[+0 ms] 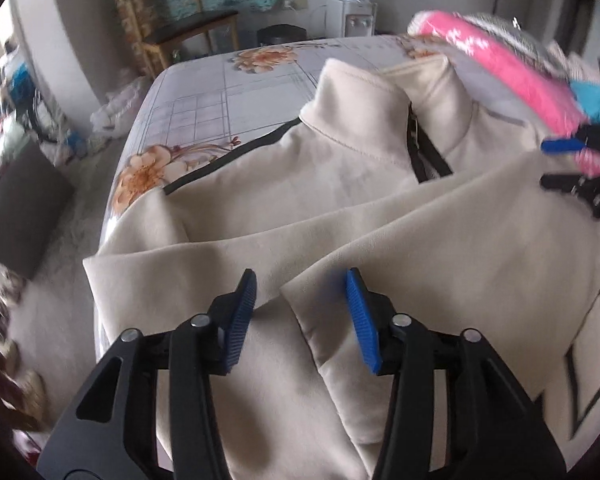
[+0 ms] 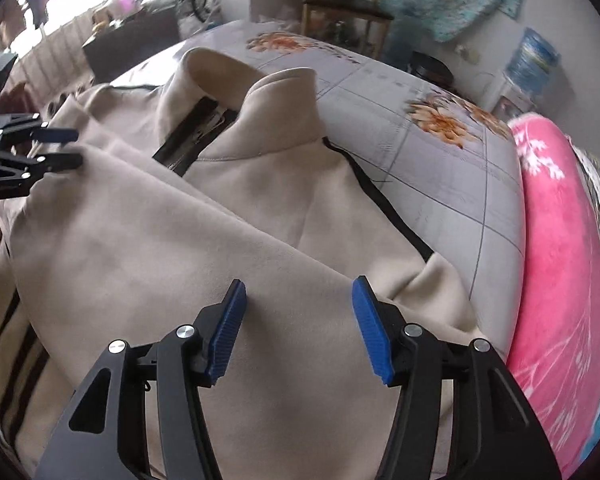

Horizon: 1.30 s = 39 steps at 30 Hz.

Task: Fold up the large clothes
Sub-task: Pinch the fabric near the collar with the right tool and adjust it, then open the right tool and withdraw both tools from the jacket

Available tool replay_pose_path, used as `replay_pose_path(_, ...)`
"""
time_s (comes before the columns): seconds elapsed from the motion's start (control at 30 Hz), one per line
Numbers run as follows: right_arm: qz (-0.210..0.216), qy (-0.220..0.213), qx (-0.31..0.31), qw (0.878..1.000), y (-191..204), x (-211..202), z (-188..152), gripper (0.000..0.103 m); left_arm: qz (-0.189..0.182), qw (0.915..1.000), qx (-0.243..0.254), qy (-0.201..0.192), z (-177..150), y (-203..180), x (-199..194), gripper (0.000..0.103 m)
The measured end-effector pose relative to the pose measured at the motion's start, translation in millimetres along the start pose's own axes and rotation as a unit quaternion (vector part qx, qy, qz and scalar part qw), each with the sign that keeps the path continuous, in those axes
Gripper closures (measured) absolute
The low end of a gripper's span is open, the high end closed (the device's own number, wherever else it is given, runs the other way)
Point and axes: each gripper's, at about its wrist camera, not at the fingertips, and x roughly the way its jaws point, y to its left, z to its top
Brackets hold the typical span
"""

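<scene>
A beige jacket (image 1: 340, 208) lies spread on the bed (image 1: 204, 104), collar away from the cameras, zip partly undone, both sleeves folded across its front. The left claw (image 1: 302, 316) hovers wide apart over a sleeve cuff near the jacket's left side, holding nothing. The right claw (image 2: 298, 328) hangs just as wide and empty above the other sleeve, beside a pink blanket (image 2: 556, 264).

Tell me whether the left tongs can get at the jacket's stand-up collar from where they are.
Probably yes. The left tongs hang open over the beige jacket, and only flat folded cloth lies between them and the collar. The right tongs sit off to the side.
</scene>
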Motion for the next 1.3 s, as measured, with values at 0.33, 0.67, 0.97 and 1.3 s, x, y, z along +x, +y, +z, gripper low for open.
replay_pose_path(0.33, -0.071, -0.037, -0.042, 0.996, 19.0, -27.9, -9.1, 0.101, 0.042, 0.9963, 0.049, -0.056, 0.7, -20.3, -23.5, 0.094)
replay_pose_path(0.67, -0.083, -0.045, -0.003, 0.996, -5.5, -17.3, -2.1, 0.101, 0.052, 0.9971, 0.037, -0.041, 8.5, -15.8, -6.0, 0.093)
replay_pose_path(0.97, 0.027, -0.075, 0.065, 0.995, -13.8, -62.7, -33.7, 0.079, 0.02, 0.9978, 0.022, -0.06, -0.4, -8.4, -41.4, 0.079)
replay_pose_path(1.3, 0.023, 0.008, 0.085, 0.996, 15.5, -48.0, -93.2, 0.078, 0.004, 0.9996, 0.028, -0.001, -51.6, -19.6, -38.7, 0.07)
